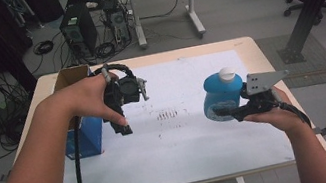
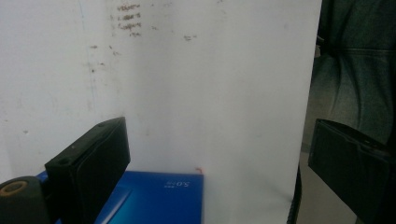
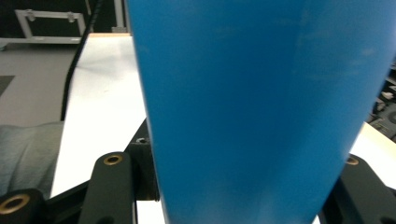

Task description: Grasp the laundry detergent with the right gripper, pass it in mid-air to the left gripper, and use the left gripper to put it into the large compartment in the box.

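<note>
Clamping a squat blue bottle with white cap, right gripper; left gripper wide.

Blue bottle smooth matt plastic; table sheet white paper w/ scuffs.

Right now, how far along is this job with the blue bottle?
Done: the right gripper has shut on the blue bottle, which seems to be off the table.
In hand: the bottle hangs upright in that grip at the table's right side.
Left, probably: carrying it to the open box at the left, where the left gripper waits open with nothing in it.
</note>
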A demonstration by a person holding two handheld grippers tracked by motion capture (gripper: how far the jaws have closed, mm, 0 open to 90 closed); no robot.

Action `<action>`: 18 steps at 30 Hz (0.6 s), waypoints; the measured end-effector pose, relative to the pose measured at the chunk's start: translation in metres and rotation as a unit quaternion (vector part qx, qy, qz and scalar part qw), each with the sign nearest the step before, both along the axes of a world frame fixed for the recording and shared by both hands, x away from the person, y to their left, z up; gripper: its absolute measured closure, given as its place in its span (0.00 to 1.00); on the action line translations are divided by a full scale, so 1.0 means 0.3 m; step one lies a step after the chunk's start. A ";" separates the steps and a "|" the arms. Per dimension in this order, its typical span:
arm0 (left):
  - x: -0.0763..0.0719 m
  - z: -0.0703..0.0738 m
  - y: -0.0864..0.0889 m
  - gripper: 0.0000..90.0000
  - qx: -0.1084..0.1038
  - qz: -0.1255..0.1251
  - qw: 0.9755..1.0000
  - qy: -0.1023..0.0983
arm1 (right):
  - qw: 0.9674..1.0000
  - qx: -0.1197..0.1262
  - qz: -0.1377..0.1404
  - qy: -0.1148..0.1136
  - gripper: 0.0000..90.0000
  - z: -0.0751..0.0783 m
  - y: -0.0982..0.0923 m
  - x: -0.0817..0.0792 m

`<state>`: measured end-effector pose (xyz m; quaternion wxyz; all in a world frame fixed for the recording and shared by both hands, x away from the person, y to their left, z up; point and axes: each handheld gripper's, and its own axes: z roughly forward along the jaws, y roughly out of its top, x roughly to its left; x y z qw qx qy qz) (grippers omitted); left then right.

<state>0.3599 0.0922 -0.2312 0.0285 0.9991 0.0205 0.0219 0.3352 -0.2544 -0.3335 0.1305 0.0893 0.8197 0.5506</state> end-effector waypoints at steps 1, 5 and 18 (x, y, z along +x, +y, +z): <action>0.000 0.001 -0.001 0.06 -0.001 0.000 1.000 0.000 | 1.000 0.000 0.004 0.000 0.49 0.000 0.007 -0.002; 0.004 0.002 -0.006 0.06 0.001 -0.002 1.000 0.002 | 1.000 -0.002 0.021 -0.001 0.49 -0.002 0.035 -0.007; 0.004 -0.005 -0.021 0.06 0.001 -0.004 1.000 0.004 | 0.999 -0.005 0.051 0.002 0.49 -0.024 0.098 -0.010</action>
